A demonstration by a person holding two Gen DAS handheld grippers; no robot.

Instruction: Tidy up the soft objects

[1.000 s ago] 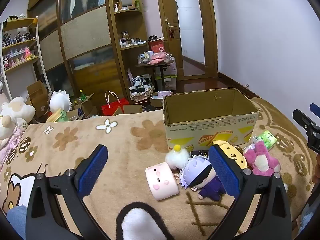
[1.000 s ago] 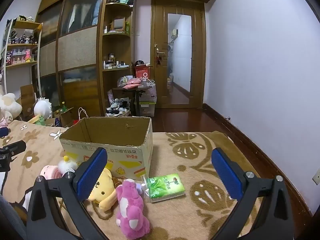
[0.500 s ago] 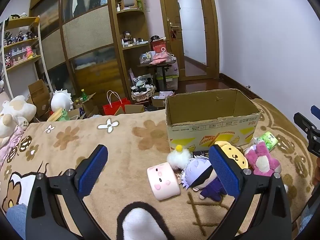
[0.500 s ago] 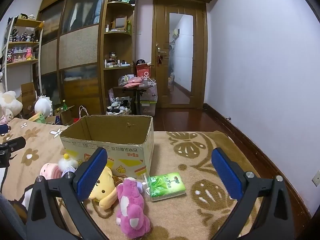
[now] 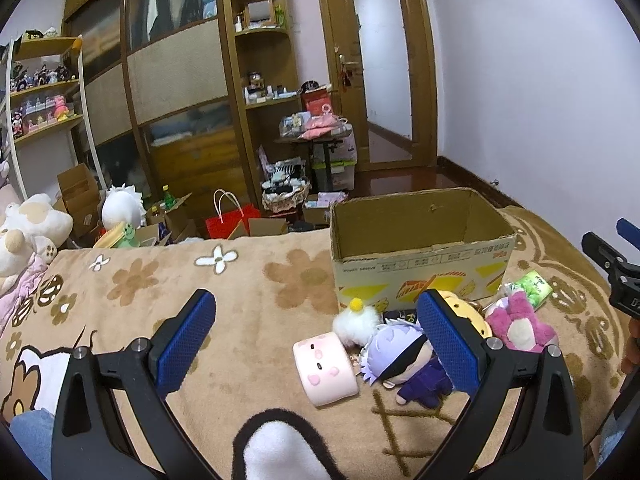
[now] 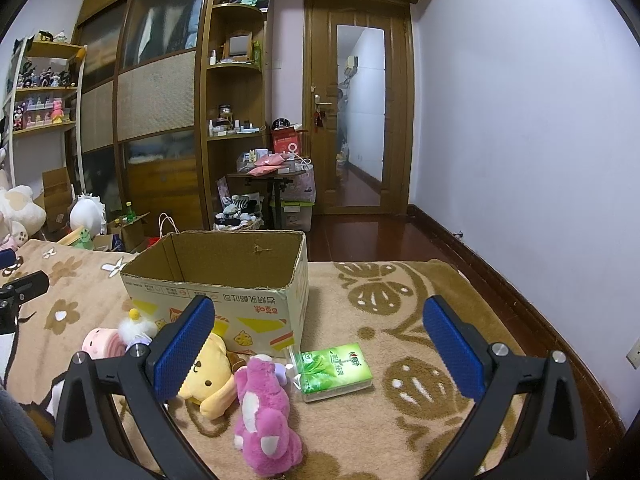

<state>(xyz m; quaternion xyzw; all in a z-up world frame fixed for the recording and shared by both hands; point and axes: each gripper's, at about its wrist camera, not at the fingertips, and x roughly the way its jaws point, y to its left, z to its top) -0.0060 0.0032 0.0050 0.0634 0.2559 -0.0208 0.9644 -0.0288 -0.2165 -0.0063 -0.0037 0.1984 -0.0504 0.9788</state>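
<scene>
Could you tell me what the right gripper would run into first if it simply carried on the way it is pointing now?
Probably the green tissue pack on the blanket, which lies ahead of the open right gripper; the cardboard box stands just behind it. Depth is hard to judge.

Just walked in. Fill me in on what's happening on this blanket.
A person holds a left gripper and a right gripper, both with jaws wide open and holding nothing. On the blanket, a pink bear plush, yellow dog plush, purple-haired doll and green tissue pack lie before an open cardboard box. Nothing has been picked up yet.
</scene>
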